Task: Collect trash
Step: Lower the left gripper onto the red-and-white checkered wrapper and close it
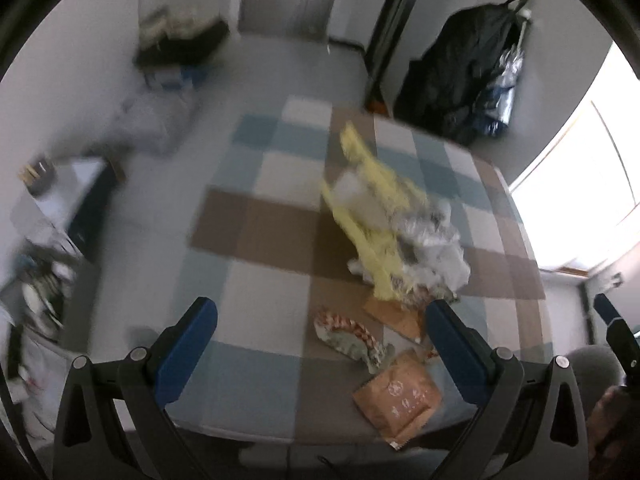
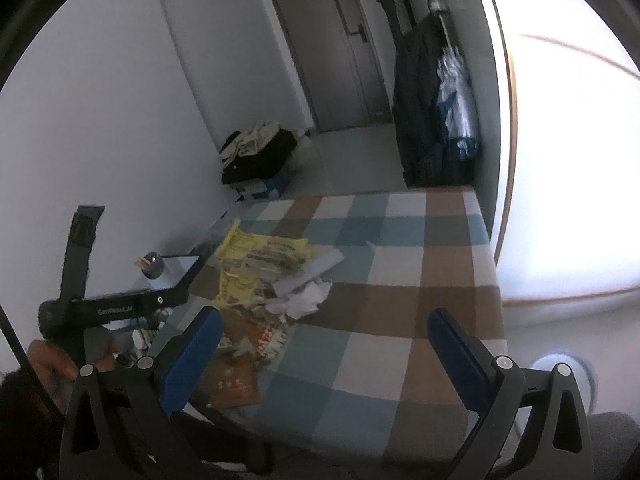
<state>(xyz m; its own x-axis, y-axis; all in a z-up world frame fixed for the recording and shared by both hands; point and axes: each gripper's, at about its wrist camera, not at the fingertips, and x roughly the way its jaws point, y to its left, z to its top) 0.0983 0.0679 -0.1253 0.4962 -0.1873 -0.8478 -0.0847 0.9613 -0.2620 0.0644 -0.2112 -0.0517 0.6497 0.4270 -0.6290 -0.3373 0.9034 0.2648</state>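
A pile of trash lies on the checked tablecloth (image 1: 264, 280): a yellow plastic bag (image 1: 376, 208) with crumpled white and clear wrappers (image 1: 432, 240), a red-and-white wrapper (image 1: 348, 336) and a brown paper packet (image 1: 400, 396) near the front edge. My left gripper (image 1: 320, 344) is open and empty, above the table's near edge, with the red-and-white wrapper between its fingers. My right gripper (image 2: 326, 348) is open and empty, right of the pile. The yellow bag (image 2: 260, 256), white paper (image 2: 308, 296) and brown packet (image 2: 234, 384) show in the right wrist view. The left gripper's body (image 2: 108, 304) shows there too.
A dark coat (image 1: 460, 80) hangs on the far wall by a bright window (image 1: 580, 184). A black bag with clothes (image 2: 256, 152) lies on the floor by the door (image 2: 336, 48). A cluttered side table (image 1: 44, 240) stands left of the table.
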